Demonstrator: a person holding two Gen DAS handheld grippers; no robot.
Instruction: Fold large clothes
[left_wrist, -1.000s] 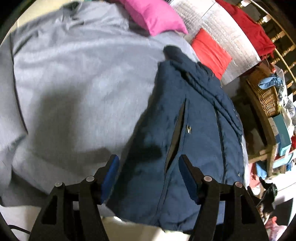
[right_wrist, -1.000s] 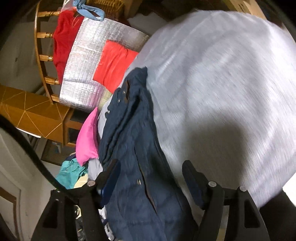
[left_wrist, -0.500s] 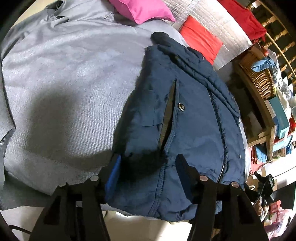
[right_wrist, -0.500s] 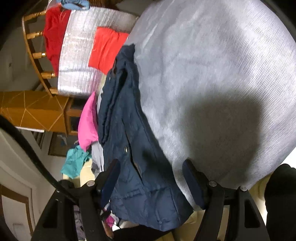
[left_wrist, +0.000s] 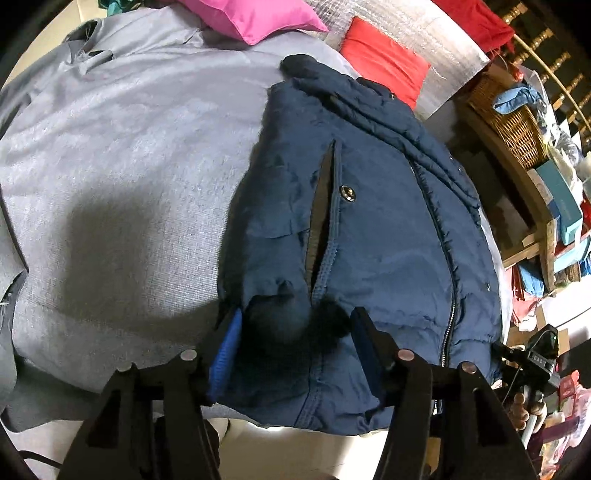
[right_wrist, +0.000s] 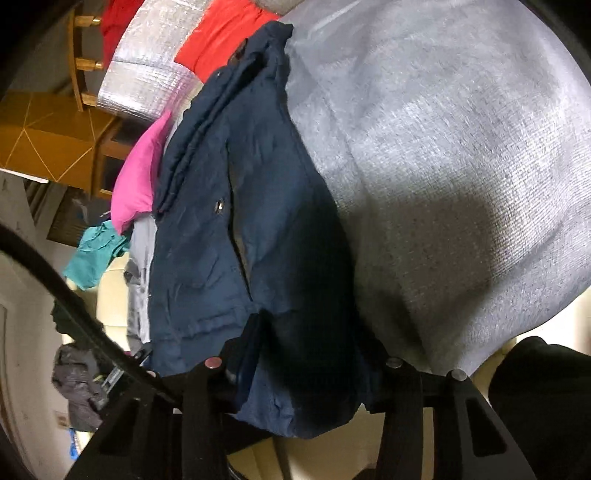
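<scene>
A navy padded jacket (left_wrist: 369, 229) lies on a grey cloth (left_wrist: 129, 155), collar at the far end and pocket slit with a snap facing up. My left gripper (left_wrist: 295, 343) sits at the jacket's near hem, and a bunched fold of fabric is pressed between its blue pads (left_wrist: 227, 347). In the right wrist view the jacket (right_wrist: 240, 206) runs away from me beside the grey cloth (right_wrist: 461, 166). My right gripper (right_wrist: 308, 347) straddles a near corner of the hem. Its jaws are closing, and the fabric fills the gap and covers the pads.
A pink pillow (left_wrist: 255, 18), a red cushion (left_wrist: 384, 61) and a silver foil mat (left_wrist: 443, 40) lie beyond the collar. To the right stands a wooden shelf with a wicker basket (left_wrist: 513, 122). A hand (left_wrist: 519, 410) holds a black tool at the jacket's right corner.
Both grippers came down and forward onto the jacket's near hem. The left jaws narrowed onto a fold of it. The right jaws, wide before, have drawn in around the corner.
</scene>
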